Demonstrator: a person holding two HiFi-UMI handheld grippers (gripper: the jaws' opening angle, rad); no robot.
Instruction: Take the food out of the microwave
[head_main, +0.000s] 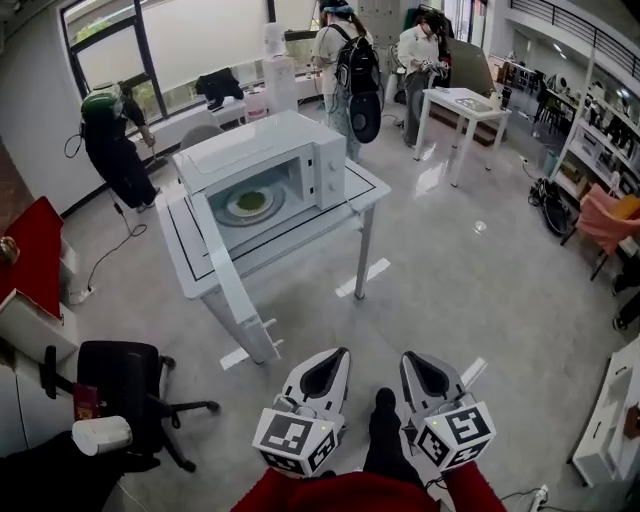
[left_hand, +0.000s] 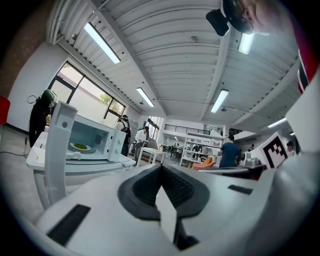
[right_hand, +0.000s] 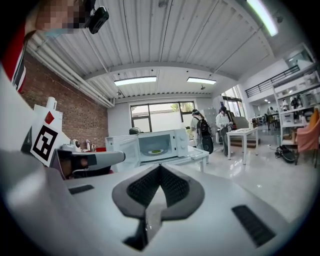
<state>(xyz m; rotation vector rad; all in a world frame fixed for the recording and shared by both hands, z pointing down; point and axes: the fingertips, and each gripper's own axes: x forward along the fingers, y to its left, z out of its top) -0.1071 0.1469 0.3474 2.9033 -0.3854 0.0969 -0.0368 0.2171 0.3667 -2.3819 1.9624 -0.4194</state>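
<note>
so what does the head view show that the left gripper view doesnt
Only the head view: the black office chair, seen from above at the lower left. Only the left gripper view: the ceiling with its light strips. Both: the white microwave on the white table, its door swung open, and the plate of green food inside.

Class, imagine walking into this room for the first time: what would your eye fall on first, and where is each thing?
The white microwave on the white table at the centre stands with its door wide open and a plate of green food inside. Low in the head view, the left gripper and right gripper point towards it, both with jaws shut and empty, well short of the table.
</note>
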